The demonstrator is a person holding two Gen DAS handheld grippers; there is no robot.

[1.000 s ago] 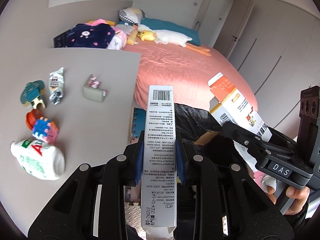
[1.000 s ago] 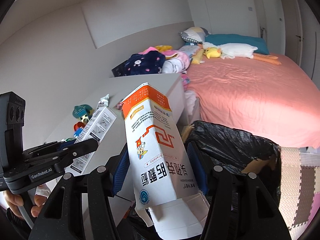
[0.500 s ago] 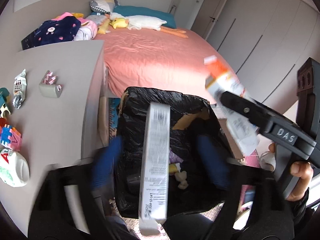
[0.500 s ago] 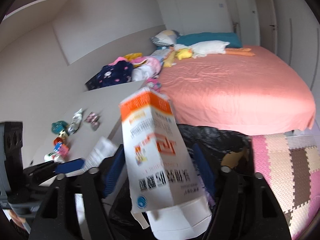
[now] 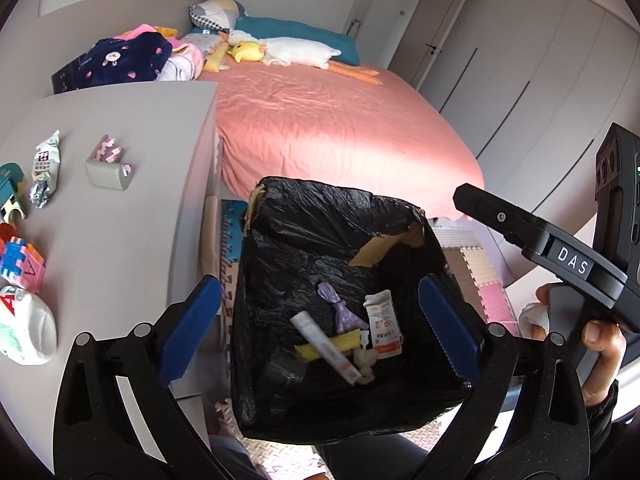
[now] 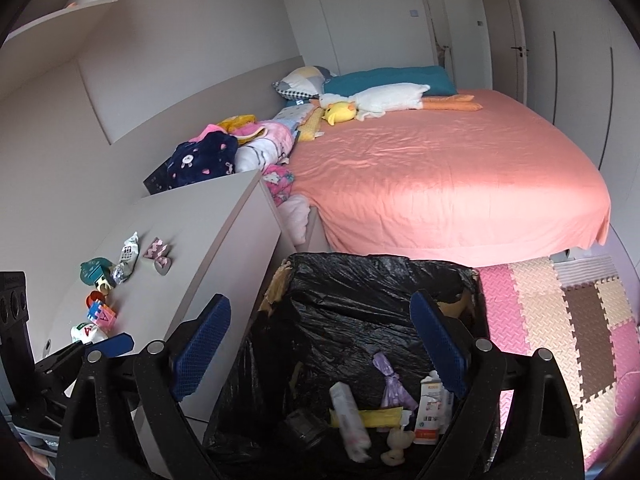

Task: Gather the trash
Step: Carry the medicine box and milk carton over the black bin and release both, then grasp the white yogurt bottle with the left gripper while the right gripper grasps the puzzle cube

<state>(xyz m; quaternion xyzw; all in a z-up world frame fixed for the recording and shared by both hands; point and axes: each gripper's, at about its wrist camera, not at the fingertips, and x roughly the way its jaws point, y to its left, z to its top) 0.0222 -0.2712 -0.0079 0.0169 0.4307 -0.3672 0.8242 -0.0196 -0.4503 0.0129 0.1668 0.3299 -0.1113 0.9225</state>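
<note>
A bin lined with a black bag (image 5: 280, 208) (image 6: 360, 268) stands on the floor between the grey desk and the bed. Inside it lie a long white box (image 5: 324, 348) (image 6: 348, 416), an orange-and-white carton (image 5: 384, 328) (image 6: 430, 408), a purple wrapper (image 5: 340, 312) and yellow scraps. My left gripper (image 5: 320, 328) is open and empty above the bin. My right gripper (image 6: 320, 348) is open and empty above it too; it also shows in the left wrist view (image 5: 540, 240).
The grey desk (image 5: 132, 232) on the left carries a silver snack wrapper (image 5: 44, 168), a small grey-pink pouch (image 5: 108, 168), toy blocks (image 5: 20, 264), a teal toy and a white bottle (image 5: 24, 332). A pink bed (image 6: 440, 176) lies behind. Foam mats (image 6: 560, 320) cover the floor.
Both grippers moved over the bin and opened. The long white box left my left gripper and the orange carton left my right one; both now lie in the bin.
</note>
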